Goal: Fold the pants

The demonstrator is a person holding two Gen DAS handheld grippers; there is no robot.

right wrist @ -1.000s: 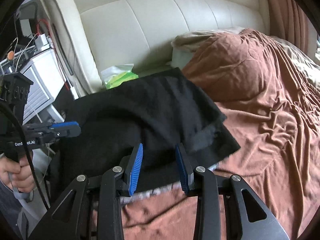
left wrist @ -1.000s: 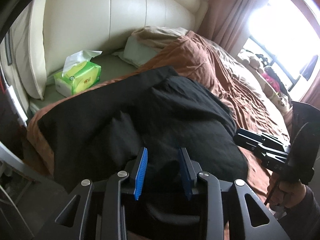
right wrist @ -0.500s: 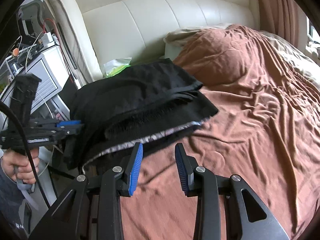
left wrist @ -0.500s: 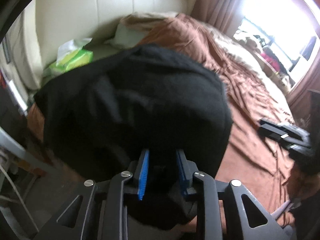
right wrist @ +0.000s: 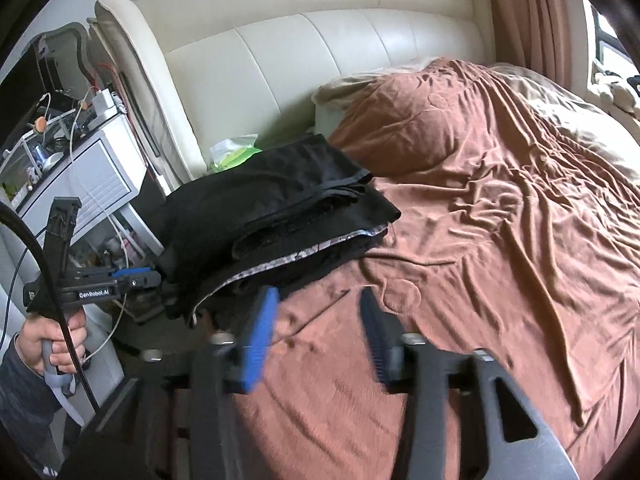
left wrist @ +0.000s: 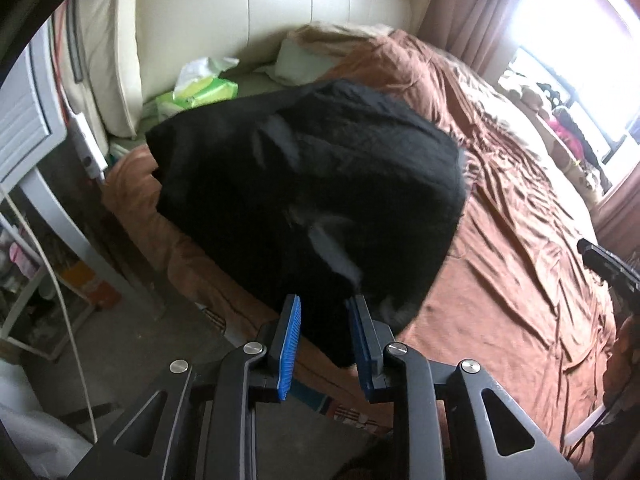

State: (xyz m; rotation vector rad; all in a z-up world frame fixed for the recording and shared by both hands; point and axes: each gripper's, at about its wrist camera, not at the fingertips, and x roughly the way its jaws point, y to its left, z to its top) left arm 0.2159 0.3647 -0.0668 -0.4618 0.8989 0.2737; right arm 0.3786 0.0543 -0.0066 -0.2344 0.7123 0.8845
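The black pants [left wrist: 312, 180] lie as a folded bundle on the near corner of the brown bedspread [left wrist: 520, 264]. One edge of the bundle hangs between the blue pads of my left gripper [left wrist: 322, 320], which is shut on the fabric. In the right wrist view the pants [right wrist: 280, 208] show as stacked layers with a pale lining edge. There the left gripper [right wrist: 150, 280], held by a hand [right wrist: 52, 344], bites the stack's left end. My right gripper [right wrist: 316, 296] is blurred, back from the pants over bare bedspread. Its jaws are opening with nothing between them.
A green tissue pack [left wrist: 200, 92] sits behind the pants by the cream padded headboard [right wrist: 320, 52]. A pillow [left wrist: 304, 60] lies under the raised cover. A white bedside cabinet [right wrist: 100, 184] with cables stands left of the bed. A bright window [left wrist: 560, 92] is at the right.
My right gripper has drawn back off the pants and its jaws have spread wider. The left gripper has closed onto the fabric and pulled back, and the pants have bunched into a bundle.
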